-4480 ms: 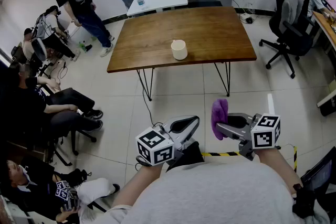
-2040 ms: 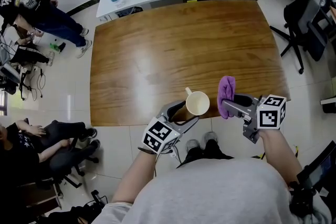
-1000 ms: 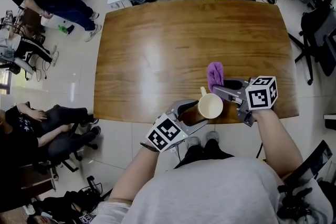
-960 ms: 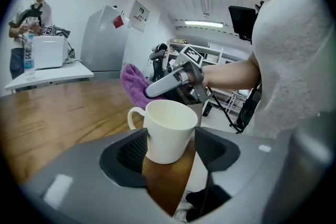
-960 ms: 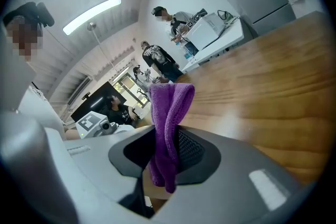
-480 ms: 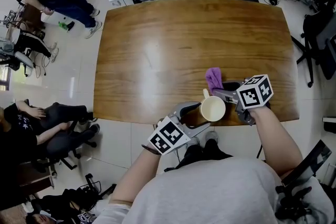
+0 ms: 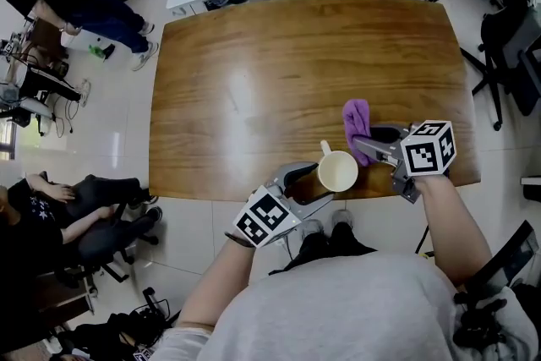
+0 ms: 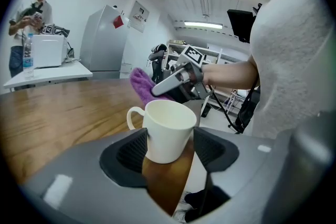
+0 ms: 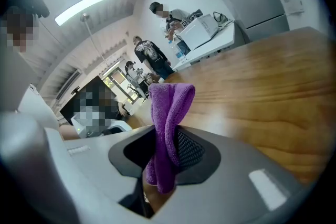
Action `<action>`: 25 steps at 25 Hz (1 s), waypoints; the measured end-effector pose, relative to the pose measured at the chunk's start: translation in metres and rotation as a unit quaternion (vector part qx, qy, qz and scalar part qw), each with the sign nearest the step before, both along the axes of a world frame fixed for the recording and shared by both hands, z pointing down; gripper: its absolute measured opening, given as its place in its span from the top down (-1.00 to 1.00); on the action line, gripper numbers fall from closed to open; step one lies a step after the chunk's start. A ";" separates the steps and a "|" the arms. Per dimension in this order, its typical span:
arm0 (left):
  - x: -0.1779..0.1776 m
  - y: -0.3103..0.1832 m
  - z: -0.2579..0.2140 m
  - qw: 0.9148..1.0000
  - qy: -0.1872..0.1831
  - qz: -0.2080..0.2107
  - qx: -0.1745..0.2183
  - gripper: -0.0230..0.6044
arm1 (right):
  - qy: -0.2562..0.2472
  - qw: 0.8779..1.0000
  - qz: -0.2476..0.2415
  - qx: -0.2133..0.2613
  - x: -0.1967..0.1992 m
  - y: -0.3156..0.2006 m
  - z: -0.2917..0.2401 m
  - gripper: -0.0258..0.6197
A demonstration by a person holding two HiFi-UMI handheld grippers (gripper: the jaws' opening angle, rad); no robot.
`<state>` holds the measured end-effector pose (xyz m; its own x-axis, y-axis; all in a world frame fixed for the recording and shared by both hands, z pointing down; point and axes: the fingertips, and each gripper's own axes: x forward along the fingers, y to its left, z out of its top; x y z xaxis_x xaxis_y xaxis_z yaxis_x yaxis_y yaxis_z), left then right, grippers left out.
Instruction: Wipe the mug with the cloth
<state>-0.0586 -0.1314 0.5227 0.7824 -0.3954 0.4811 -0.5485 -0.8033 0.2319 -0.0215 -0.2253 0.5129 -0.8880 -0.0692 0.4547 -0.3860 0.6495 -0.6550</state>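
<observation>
Mug (image 7: pixel 337 172) is upright at the near edge of the table (image 7: pixel 254 80), mouth up, handle turned toward the far side. It stands right between the jaws of my left gripper (image 7: pixel 308 184). Those jaws have just been closing, and they're spread wide because the mug is wide. In the left gripper view both pads look to be against its sides, so I read that as a hold, steadying it.

Right gripper (image 7: pixel 365 141) is clamped down on the purple cloth (image 7: pixel 357 118), which is pinched in a fold and sticks up past the jaw tips — a good loose bunch to wipe with.

The relation that counts: the cloth sits just beside the mug, to its right and a little farther out over the table, with no contact that I can make out. So the right hand is the working one. As I judge it, it needs a short sweep left and back toward me to lay that fold on the mug's wall or rim while the left keeps it from sliding off the edge.
</observation>
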 end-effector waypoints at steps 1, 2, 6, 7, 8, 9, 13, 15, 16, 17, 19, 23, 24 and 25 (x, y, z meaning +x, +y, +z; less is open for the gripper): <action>0.000 0.000 0.000 1.000 0.000 0.001 0.001 0.08 | -0.007 1.000 0.005 -0.001 0.008 0.004 -0.007 0.59; 0.000 0.000 -0.001 1.000 0.001 0.002 0.001 0.08 | -0.012 1.000 0.009 -0.003 0.015 0.009 -0.013 0.59; -0.001 0.001 0.000 1.000 0.004 0.006 0.005 0.09 | -0.017 1.000 0.019 -0.012 0.034 0.032 -0.018 0.59; -0.001 0.001 0.000 1.000 0.005 0.005 0.005 0.09 | -0.020 0.999 0.021 -0.017 0.035 0.036 -0.017 0.59; -0.001 0.001 -0.001 1.000 0.006 0.004 0.005 0.09 | -0.022 0.999 0.022 -0.021 0.035 0.041 -0.016 0.59; -0.001 0.001 -0.002 1.000 0.006 0.003 0.005 0.09 | -0.023 0.999 0.021 -0.025 0.035 0.045 -0.014 0.59; 0.003 0.000 -0.003 1.000 0.006 0.002 0.004 0.09 | -0.032 0.998 0.018 -0.049 0.029 0.056 0.000 0.59; 0.003 0.000 -0.002 1.000 0.005 -0.001 0.005 0.09 | -0.033 0.997 0.023 -0.064 0.027 0.057 0.009 0.59; 0.003 0.000 -0.002 1.000 0.005 -0.002 0.005 0.09 | -0.026 0.997 0.023 -0.067 0.027 0.057 0.014 0.59; 0.003 0.000 -0.002 1.000 0.006 -0.004 0.005 0.09 | -0.014 0.997 0.022 -0.066 0.027 0.057 0.019 0.59; 0.003 0.001 -0.002 1.000 0.007 -0.006 0.004 0.09 | 0.012 0.998 0.019 -0.062 0.026 0.057 0.029 0.59; 0.004 0.001 -0.004 1.000 0.010 -0.011 0.000 0.09 | 0.052 0.997 0.017 -0.058 0.026 0.054 0.046 0.59; 0.004 0.001 -0.003 1.000 0.010 -0.013 0.003 0.09 | 0.060 0.996 0.017 -0.058 0.026 0.053 0.050 0.59; 0.003 0.000 -0.002 1.000 0.010 -0.015 0.005 0.09 | 0.066 0.996 0.017 -0.059 0.026 0.053 0.054 0.59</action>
<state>-0.0552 -0.1310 0.5202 0.7801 -0.4233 0.4608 -0.5672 -0.7893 0.2351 0.0042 -0.1726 0.5668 -0.8175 -0.0385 0.5746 -0.4952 0.5564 -0.6672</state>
